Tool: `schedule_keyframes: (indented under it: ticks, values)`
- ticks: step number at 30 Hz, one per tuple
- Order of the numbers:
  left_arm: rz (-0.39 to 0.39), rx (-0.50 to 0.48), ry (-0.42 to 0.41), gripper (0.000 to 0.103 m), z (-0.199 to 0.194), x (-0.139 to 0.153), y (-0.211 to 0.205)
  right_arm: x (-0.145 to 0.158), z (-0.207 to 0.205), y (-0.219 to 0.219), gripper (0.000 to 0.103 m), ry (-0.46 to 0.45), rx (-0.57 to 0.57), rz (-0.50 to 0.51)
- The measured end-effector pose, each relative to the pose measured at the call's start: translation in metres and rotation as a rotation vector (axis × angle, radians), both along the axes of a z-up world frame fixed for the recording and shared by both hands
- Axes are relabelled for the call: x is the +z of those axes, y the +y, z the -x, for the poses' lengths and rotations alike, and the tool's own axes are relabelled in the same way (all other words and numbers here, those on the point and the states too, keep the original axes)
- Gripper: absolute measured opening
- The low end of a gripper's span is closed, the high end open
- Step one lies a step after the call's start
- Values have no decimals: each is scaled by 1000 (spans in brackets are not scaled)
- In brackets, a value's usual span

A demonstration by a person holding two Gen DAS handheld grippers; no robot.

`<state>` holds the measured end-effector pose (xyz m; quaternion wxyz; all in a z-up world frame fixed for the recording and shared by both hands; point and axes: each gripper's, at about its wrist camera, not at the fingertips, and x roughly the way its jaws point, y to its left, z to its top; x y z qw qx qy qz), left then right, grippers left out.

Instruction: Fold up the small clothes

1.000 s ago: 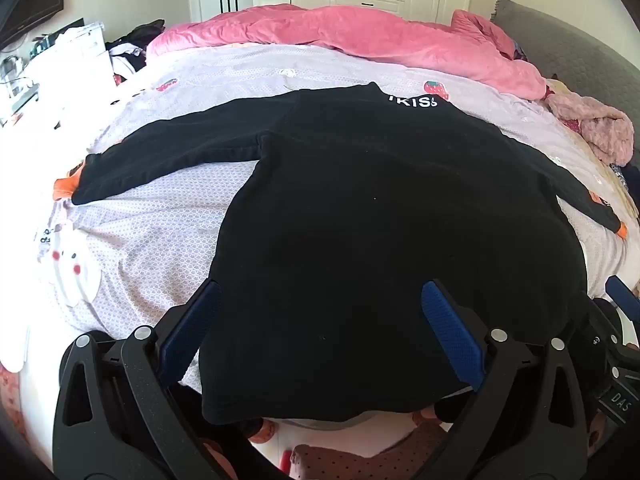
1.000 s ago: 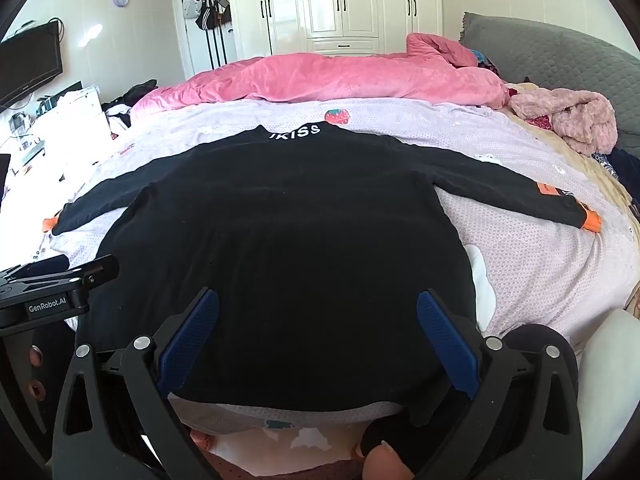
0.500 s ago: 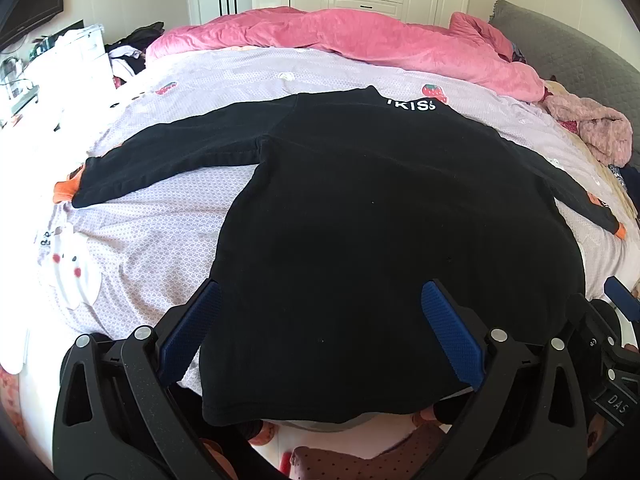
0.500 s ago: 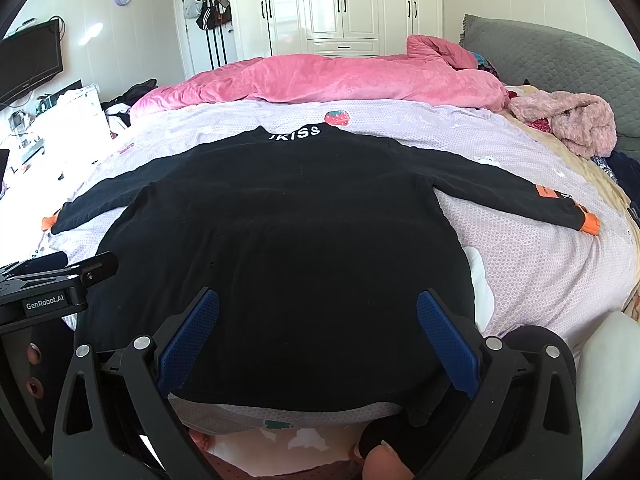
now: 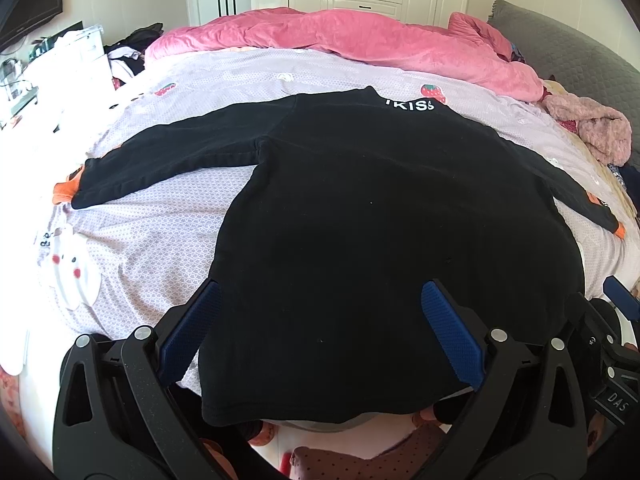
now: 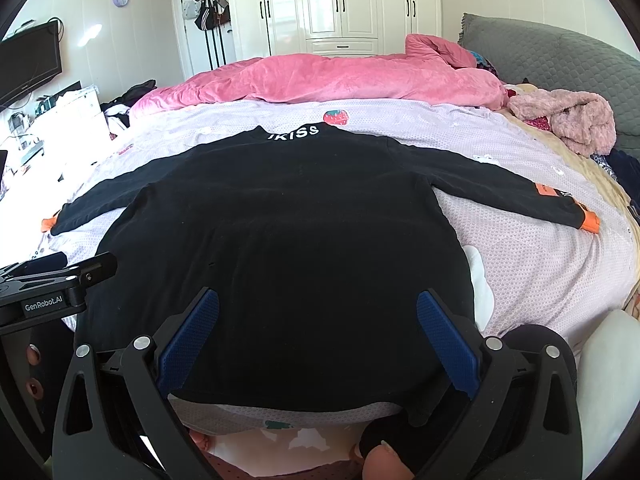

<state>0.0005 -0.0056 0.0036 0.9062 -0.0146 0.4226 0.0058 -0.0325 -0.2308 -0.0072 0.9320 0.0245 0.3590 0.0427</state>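
Note:
A small black long-sleeved top [image 5: 360, 220] with white lettering at the collar and orange cuffs lies flat on the bed, sleeves spread out to both sides. It also shows in the right wrist view [image 6: 280, 240]. My left gripper [image 5: 320, 328] is open and empty, hovering over the bottom hem near its left corner. My right gripper [image 6: 318, 332] is open and empty over the hem further right. The left gripper's body [image 6: 52, 288] shows at the left edge of the right wrist view.
A lilac bedsheet [image 5: 152, 232] covers the bed. A pink quilt [image 5: 360, 44] is heaped along the far side. A pink fluffy garment [image 6: 568, 120] lies at the far right beside a grey headboard [image 6: 560, 56]. White wardrobes [image 6: 340, 4] stand behind.
Both views have shifted very slightly; the top sits a touch lower in the left wrist view. Both grippers stay open over the hem.

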Motion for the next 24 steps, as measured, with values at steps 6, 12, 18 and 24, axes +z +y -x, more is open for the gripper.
schedule_keyframes:
  ticks: [6,12,18,24]
  values:
    - [4,0,4,94,-1,-1,4,0,-1,-1,99,3,-2,-1]
    - [3,-2,2,94,2,-1,3,1,-1,-2,99,2,-2,-3]
    - [5,-1,4,94,1,-1,4,0,-1,-2,99,2,-3,-3]
    - [6,-5,7,94,0,-2,2,1,-3,-4,99,2,-9,-5]
